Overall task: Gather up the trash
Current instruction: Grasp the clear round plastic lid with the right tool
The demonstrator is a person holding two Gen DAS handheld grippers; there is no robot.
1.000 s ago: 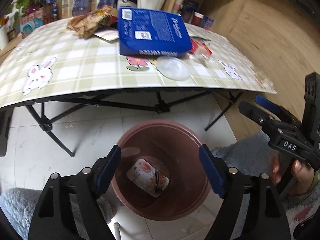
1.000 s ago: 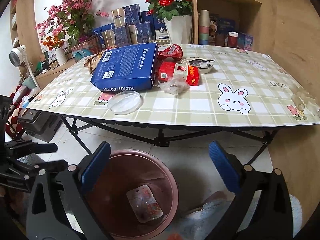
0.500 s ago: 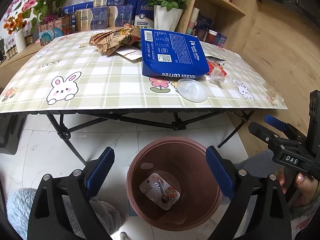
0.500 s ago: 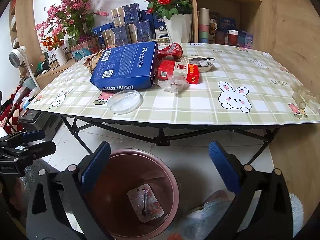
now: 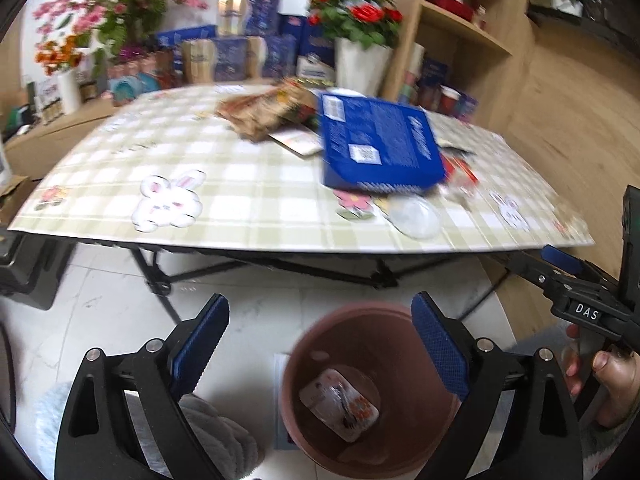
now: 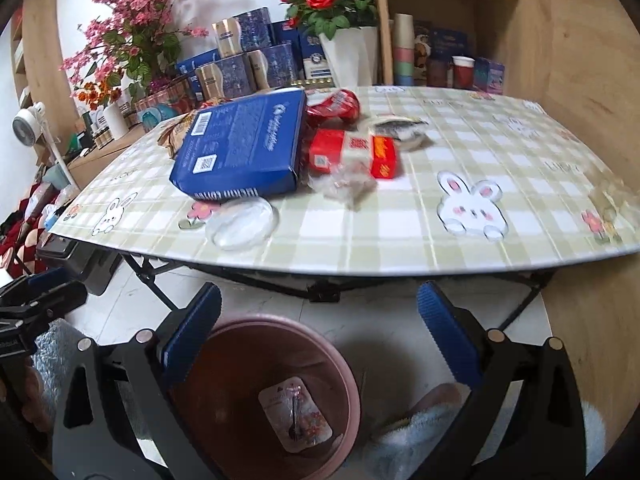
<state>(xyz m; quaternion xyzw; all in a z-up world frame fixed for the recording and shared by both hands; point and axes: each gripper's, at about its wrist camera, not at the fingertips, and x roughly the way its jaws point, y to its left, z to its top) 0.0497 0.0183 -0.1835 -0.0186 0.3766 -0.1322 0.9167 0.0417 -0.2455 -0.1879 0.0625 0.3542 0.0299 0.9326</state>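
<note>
Brown plastic bin, floor item, sits below the table's near edge; one flat printed packet lies on its bottom. I read this as the first piece of trash collected.

Remaining stock on the checked tablecloth, by clock face from the table centre in the right wrist view:
- clear plastic lid, at 7 o'clock, nearest the edge;
- blue coffee box, at 9 o'clock, overlapping the lid's far side;
- crumpled clear wrapper, near centre;
- red-and-white carton, at 12 o'clock, just behind the wrapper;
- red foil bag, further back;
- brown crinkled bag, beyond the box at 10 o'clock.

Left gripper: jaws spread wide, nothing between them, angled down with the bin at 5 o'clock in its view.
Right gripper: jaws wide apart, empty, angled down above the bin.

Step in hand, my judgement: reach for the next piece. I would take the lid first with the left gripper, coming in low from the table edge and pinching its rim, since a flat thin lid may slip. The box wants a grip across its short edge.
</note>
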